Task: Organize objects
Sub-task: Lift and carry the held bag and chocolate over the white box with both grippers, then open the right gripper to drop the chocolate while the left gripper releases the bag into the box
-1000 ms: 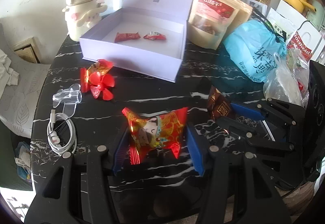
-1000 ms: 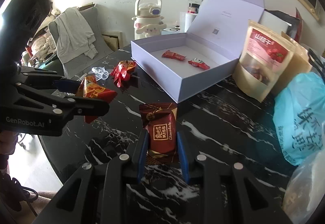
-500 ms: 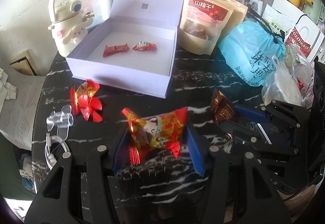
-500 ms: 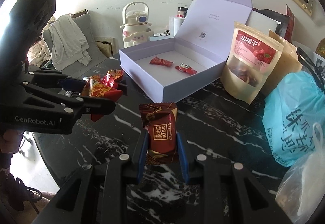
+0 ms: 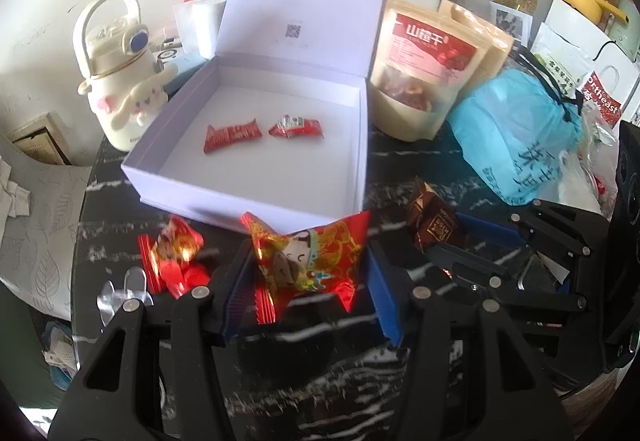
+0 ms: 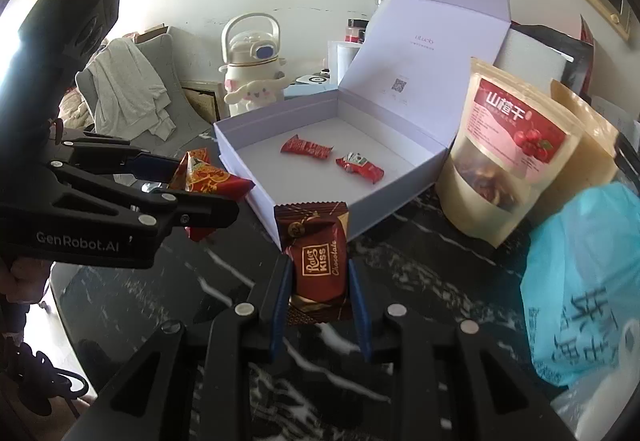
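My left gripper [image 5: 306,261] is shut on a red and gold candy packet [image 5: 308,257], held just short of the near wall of the open lavender box [image 5: 256,201]. My right gripper [image 6: 318,269] is shut on a brown chocolate packet [image 6: 318,261], also close to the box's [image 6: 256,177] near corner. Two small red candies [image 5: 232,135] [image 5: 296,129] lie on the box floor; in the right wrist view the two red candies [image 6: 306,149] [image 6: 360,169] show side by side. Another red wrapped candy [image 5: 172,257] lies on the black marble table left of my left gripper.
A cream character kettle [image 5: 120,81] stands left of the box. Snack pouches [image 5: 424,77] and a blue plastic bag [image 5: 520,133] crowd the right side. A clear plastic piece [image 5: 120,289] lies by the table's left edge. A chair with cloth [image 6: 128,89] is beyond the table.
Both grippers have carried their packets toward the box, which now looms larger and closer. The loose red candy and clear plastic piece have slid down and left in the left wrist view.
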`<state>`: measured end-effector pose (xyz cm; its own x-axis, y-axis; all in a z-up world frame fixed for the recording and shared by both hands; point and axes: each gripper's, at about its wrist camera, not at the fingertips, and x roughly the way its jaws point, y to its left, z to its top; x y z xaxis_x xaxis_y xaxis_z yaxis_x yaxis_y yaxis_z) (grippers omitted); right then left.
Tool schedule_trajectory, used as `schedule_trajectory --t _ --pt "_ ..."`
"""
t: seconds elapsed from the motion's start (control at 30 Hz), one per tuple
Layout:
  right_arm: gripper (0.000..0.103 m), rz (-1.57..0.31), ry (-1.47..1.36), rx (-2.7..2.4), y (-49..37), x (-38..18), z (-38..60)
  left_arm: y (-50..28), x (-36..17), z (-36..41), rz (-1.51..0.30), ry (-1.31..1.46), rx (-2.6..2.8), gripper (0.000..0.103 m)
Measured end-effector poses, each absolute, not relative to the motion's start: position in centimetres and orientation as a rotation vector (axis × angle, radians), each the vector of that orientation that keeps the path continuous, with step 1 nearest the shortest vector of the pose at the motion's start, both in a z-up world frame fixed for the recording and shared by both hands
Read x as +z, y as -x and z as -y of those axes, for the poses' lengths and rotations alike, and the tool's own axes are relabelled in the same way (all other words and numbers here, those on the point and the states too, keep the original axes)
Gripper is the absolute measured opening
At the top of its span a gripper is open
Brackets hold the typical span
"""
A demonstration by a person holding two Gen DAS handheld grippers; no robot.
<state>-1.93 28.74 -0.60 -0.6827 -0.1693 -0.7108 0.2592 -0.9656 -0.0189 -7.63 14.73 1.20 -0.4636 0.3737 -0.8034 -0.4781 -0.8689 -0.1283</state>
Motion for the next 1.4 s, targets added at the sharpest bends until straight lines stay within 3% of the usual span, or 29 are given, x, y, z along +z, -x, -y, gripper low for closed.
schedule_trajectory --t 1.4 --pt "0.028 -0.22 -1.141 -2.698 20.0 -0.7 -30.2 26.0 -0.9 -18.0 -0.264 1.287 2.425 0.052"
